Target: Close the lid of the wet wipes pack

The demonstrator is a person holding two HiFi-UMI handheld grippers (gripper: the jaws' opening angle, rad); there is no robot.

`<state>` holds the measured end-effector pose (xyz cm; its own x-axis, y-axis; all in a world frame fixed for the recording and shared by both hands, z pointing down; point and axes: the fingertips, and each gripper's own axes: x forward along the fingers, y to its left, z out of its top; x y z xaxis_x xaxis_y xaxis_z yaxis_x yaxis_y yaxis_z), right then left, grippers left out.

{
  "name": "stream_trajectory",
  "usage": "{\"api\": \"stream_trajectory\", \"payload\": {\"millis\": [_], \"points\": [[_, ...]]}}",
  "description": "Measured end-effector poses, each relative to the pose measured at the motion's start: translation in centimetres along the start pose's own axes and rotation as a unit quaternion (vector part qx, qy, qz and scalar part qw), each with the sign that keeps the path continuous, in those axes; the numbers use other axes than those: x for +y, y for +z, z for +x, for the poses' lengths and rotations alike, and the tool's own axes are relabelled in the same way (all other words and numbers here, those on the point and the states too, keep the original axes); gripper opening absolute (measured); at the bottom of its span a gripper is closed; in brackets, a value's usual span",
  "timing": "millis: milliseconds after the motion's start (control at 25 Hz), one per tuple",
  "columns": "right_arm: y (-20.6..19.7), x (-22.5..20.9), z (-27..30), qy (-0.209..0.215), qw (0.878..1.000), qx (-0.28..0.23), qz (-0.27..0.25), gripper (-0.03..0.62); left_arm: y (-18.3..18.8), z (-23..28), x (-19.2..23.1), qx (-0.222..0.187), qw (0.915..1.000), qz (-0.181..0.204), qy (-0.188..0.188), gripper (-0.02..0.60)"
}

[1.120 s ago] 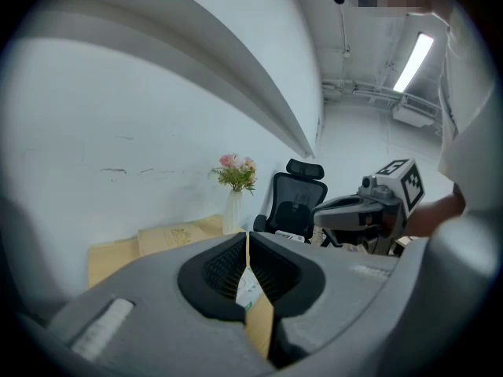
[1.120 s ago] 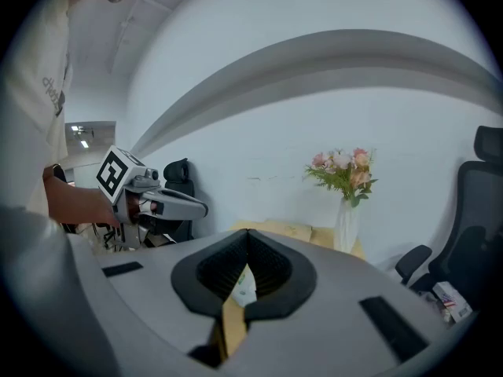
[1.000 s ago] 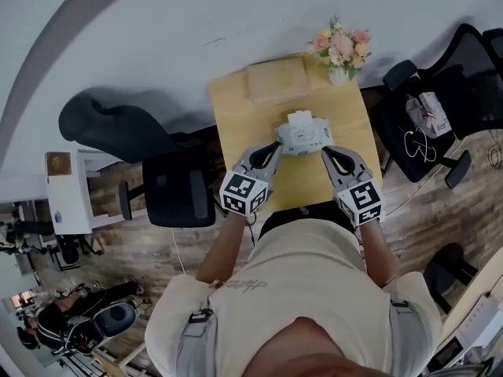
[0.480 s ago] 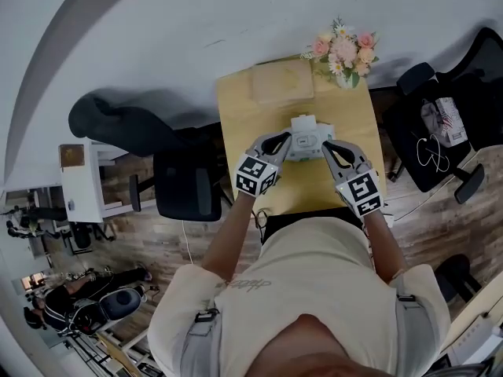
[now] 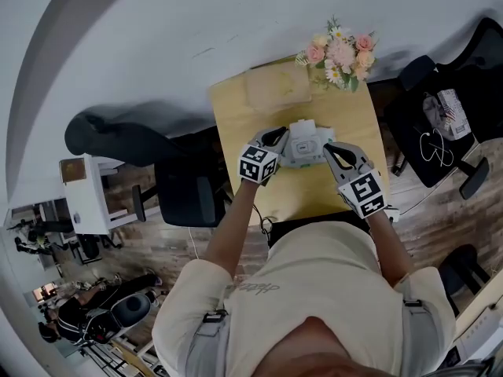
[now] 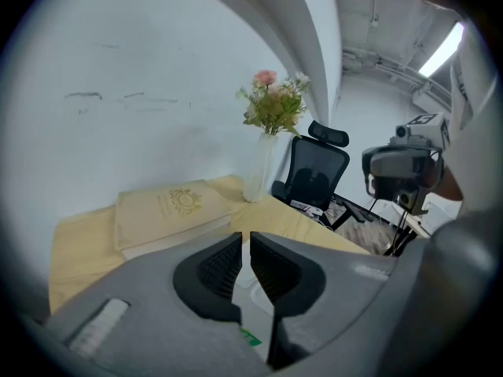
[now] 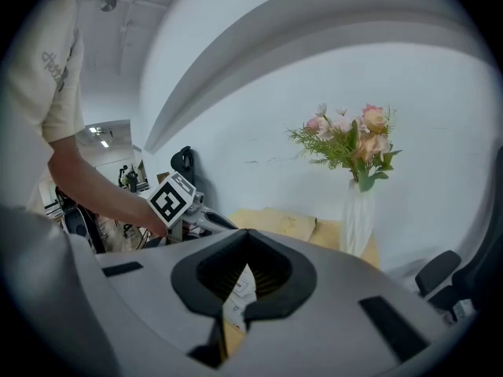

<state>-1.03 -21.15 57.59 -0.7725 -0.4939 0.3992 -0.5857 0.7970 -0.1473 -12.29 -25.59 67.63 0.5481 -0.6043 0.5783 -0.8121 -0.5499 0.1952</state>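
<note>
The white wet wipes pack [image 5: 306, 143] lies in the middle of the yellow table [image 5: 350, 110], with a white flap at its far edge. My left gripper [image 5: 278, 137] is at the pack's left side, and my right gripper [image 5: 328, 149] at its right near corner. In the left gripper view the left gripper [image 6: 245, 242] has its jaws drawn together to a thin slit above the pack [image 6: 253, 311]. The right gripper [image 7: 247, 234] has its tips touching, with the pack [image 7: 234, 295] showing below them. Nothing can be seen held in either.
A white vase of pink flowers [image 5: 339, 53] stands at the table's far right corner, and a flat beige box [image 5: 275, 89] lies at the far left. Black office chairs stand left [image 5: 185, 188] and right [image 5: 436, 128] of the table.
Both grippers have moved forward up to the pack. The left one has gone furthest, from the near left corner up along its left side.
</note>
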Motion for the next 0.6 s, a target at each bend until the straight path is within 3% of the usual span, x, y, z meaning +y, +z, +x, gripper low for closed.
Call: {"api": "stream_trajectory", "payload": {"millis": [160,600], "points": [[-0.5,-0.6,0.4,-0.006,1.000,0.013,-0.010,0.003,-1.6,2.8,0.9,0.028,0.9993,-0.015,-0.021,0.084],[-1.0,-0.1,0.6,0.013,1.000,0.026,-0.010,0.002,-4.4,6.4,3.0,0.082,0.9906,-0.084,-0.070,0.110]]}}
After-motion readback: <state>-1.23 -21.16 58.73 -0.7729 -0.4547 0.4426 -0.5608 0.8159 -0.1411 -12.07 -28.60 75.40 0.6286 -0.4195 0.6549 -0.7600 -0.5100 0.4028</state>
